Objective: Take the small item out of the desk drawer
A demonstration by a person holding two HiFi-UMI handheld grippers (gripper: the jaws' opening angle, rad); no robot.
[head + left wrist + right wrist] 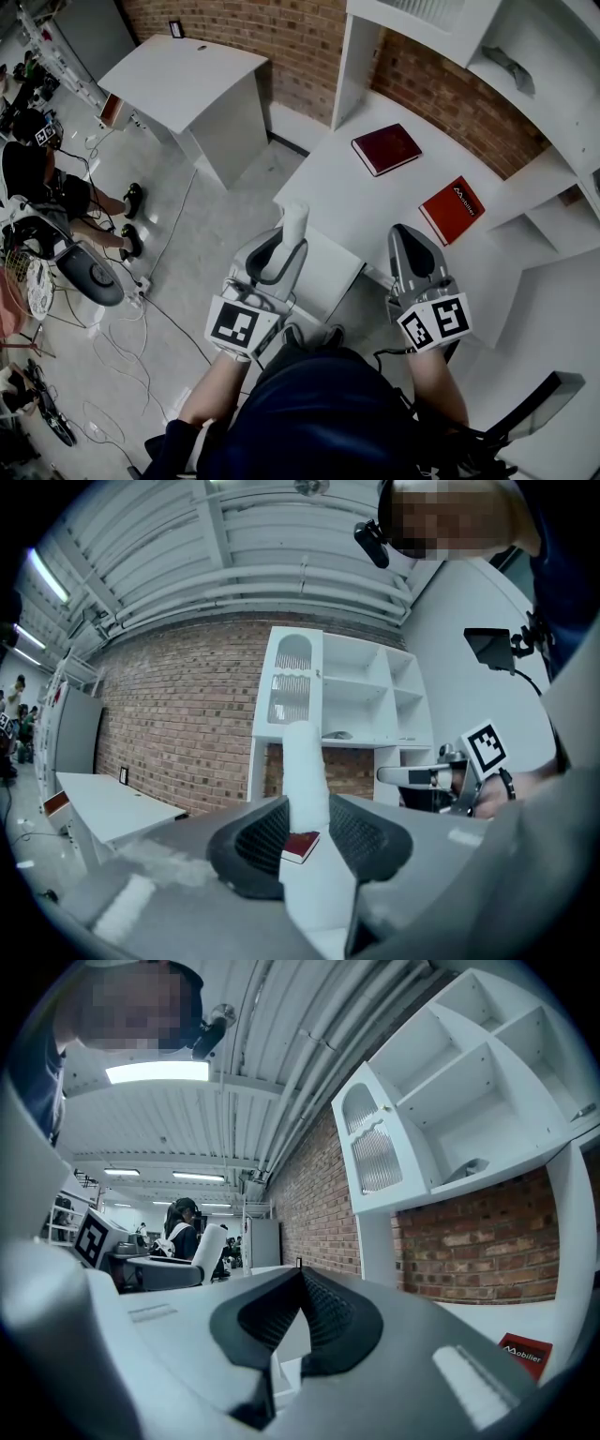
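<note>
Now the left tongs (284,251) pinch a white rounded item (294,221), held upright at the counter's (328,178) near left edge. Beside them the right tongs (411,246) are pressed together, empty, near a red book (452,208).

A red brick wall (309,47) runs behind the white bench (356,206), whose far edge meets it. A white shelving unit (553,103) with open compartments rises over the bench's right side and far right corner. Well apart to the left, a second white table (183,70) stands against the same wall. The floor (206,234) is pale grey and glossy, with loose cables (122,337) trailing across it. At the left edge a seated person (37,169) is beside a black office chair (89,272). Overhead, a white ribbed ceiling (262,546) carries long tube lights (155,1072), all lit.
</note>
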